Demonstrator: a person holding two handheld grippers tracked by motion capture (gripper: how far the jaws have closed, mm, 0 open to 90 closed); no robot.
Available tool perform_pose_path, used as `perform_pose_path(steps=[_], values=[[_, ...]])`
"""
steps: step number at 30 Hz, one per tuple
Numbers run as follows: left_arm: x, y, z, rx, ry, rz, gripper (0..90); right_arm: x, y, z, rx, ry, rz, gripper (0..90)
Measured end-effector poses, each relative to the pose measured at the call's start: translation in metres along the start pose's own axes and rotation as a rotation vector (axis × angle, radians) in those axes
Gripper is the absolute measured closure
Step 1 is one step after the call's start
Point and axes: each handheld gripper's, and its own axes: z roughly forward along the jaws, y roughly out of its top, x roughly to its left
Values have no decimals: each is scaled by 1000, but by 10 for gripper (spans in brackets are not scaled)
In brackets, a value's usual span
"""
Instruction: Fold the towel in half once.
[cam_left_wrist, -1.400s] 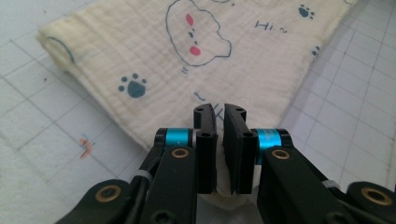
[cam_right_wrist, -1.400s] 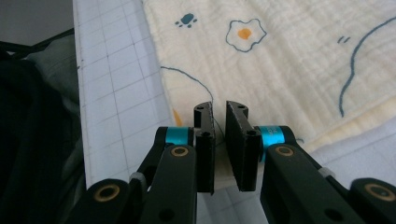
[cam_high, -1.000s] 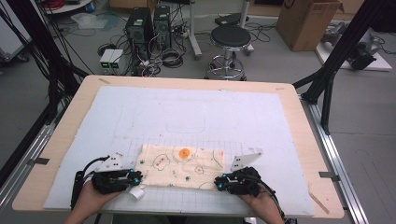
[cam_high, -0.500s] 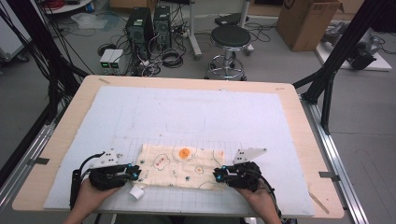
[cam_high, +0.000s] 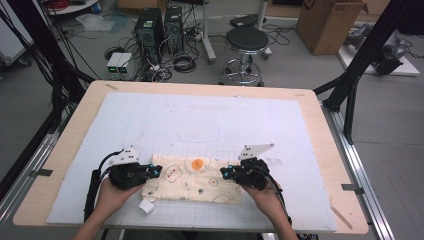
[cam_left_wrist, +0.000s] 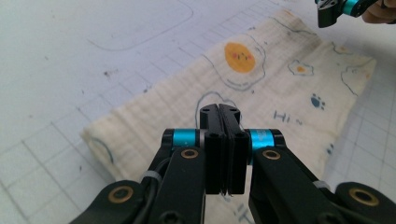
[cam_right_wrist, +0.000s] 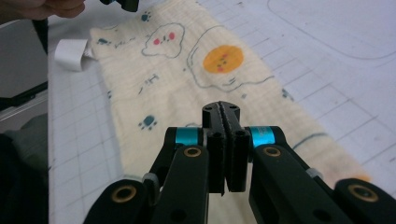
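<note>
Both grippers' jaws have just pressed together, empty; the cloth (cam_high: 192, 179) lies flat beneath them, between the grippers.

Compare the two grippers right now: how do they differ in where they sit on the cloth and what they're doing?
The left gripper sits at the cloth's left end, the right gripper at its right end. The left points right in the high view, the right points left, so they face each other. A white tag lies near the left one; nothing like it lies by the right. Both have just closed, jaws pressed together over the cloth; whether either pinches fabric is unclear.
</note>
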Motion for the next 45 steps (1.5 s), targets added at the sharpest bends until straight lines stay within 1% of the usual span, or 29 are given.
perform_pose_path(steps=[2,4,6,8,10,12,13,14,16,18,19,23,24,26,27,29,31,36,40,45], values=[[2,4,4,-9,-5,-9,887,-3,5,3,-10,15,15,896],[4,11,12,-16,-1,-22,893,-6,12,7,-16,20,17,896],[4,15,18,-21,-7,-35,894,-8,18,12,-25,23,31,896],[4,21,27,-1,0,-26,894,-11,22,17,-35,20,33,896],[3,27,36,6,4,-14,894,-13,25,23,-34,20,41,896],[2,31,43,8,4,-17,894,-15,28,31,-29,15,45,896],[2,33,49,35,6,-3,894,-16,29,36,-20,15,53,896],[1,34,52,46,10,5,894,-17,30,42,-9,13,50,896],[2,35,62,56,3,-6,894,-18,31,49,1,4,49,896],[4,36,69,75,5,-16,895,-19,32,57,24,4,49,896],[5,35,71,87,7,-14,894,-20,32,61,39,-8,51,896],[11,31,81,135,38,-31,894,-25,30,70,73,-29,66,896],[12,30,82,151,45,-28,894,-26,29,72,86,-42,69,896],[16,27,84,176,52,-42,895,-28,28,74,114,-61,69,896],[17,28,83,178,57,-48,895,-30,26,74,118,-57,83,896],[18,28,82,184,74,-37,895,-30,27,72,123,-69,85,896],[19,28,79,194,78,-33,895,-31,26,70,131,-72,84,896],[25,26,70,208,95,-29,895,-33,22,65,131,-72,92,896],[29,22,62,204,108,-35,895,-36,18,59,123,-73,100,896],[34,18,53,203,123,-45,894,-39,11,48,123,-91,109,896]])
